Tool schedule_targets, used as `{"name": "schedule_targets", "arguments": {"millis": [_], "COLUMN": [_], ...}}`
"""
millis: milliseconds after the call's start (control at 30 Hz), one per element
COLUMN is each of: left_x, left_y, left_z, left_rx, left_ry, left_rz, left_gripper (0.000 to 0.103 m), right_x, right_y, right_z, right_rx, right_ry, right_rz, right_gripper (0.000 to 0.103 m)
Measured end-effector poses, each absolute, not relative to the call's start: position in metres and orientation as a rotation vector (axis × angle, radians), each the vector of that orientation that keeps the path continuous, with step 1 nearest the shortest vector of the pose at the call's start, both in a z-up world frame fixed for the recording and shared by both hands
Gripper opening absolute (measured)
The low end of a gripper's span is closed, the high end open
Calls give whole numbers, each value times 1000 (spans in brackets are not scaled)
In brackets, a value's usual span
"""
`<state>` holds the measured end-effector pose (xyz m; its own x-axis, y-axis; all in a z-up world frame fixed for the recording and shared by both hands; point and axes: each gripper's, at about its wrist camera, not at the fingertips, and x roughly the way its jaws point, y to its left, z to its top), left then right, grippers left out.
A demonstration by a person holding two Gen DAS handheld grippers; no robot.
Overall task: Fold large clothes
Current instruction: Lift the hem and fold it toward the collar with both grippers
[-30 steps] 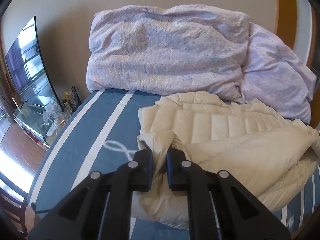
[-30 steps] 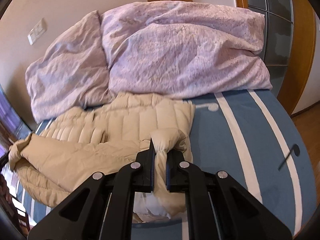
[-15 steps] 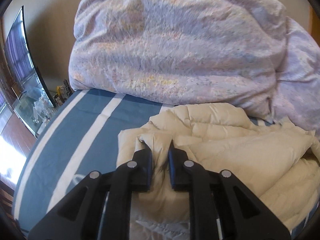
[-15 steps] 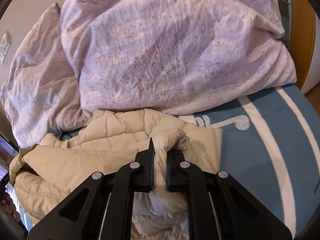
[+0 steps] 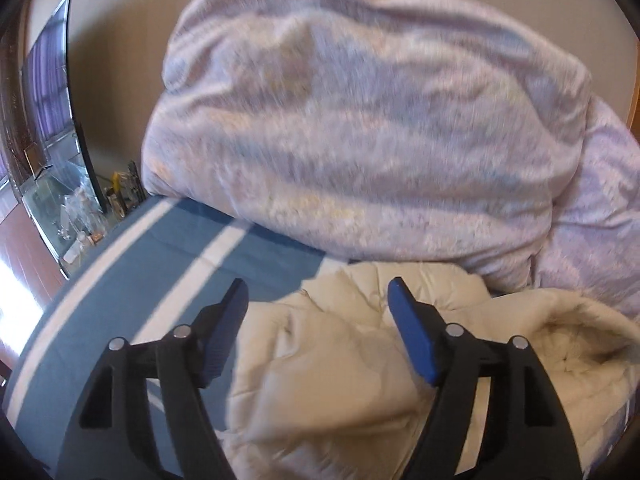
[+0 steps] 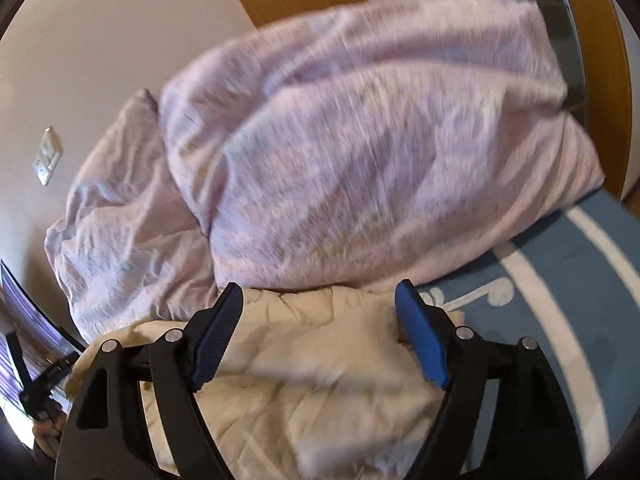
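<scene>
Both views are bright with soft daylight. In the left wrist view a white glare burns out the wooden floor (image 5: 16,280) left of the bed (image 5: 168,248), and the lilac duvet (image 5: 360,128) throws a dark shadow onto the bed just below it. The duvet is smeared by motion blur in both views, worse in the right wrist view (image 6: 360,152). Fisheye bending curves the bed's stripes, and black vignette rings the corners

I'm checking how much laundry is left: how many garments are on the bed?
1. A cream puffer jacket lies on the blue striped bedspread, in front of the lilac duvet. The duvet pile could hide others.
</scene>
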<state>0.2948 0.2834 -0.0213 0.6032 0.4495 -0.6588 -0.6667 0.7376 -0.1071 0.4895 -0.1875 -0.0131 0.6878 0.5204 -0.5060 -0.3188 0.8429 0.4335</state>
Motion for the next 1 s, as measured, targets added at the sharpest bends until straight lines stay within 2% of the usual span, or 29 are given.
{"name": "schedule_targets", "arguments": {"millis": [167, 467, 1000], "left_x": [266, 224, 232], "left_y": [279, 265, 236], "left_z": [-8, -21, -41], "left_rx": [-346, -363, -331], "left_ry": [657, 708, 771], "left_rz": [660, 632, 585], "left_gripper": [75, 75, 75], "right_x": [461, 427, 424], "right_y": [-196, -213, -170], "right_z": [-3, -19, -47], "right_rx": [271, 232, 101], "right_ry": [654, 722, 795], "right_rz": [472, 446, 476], "right_gripper": [78, 73, 72]}}
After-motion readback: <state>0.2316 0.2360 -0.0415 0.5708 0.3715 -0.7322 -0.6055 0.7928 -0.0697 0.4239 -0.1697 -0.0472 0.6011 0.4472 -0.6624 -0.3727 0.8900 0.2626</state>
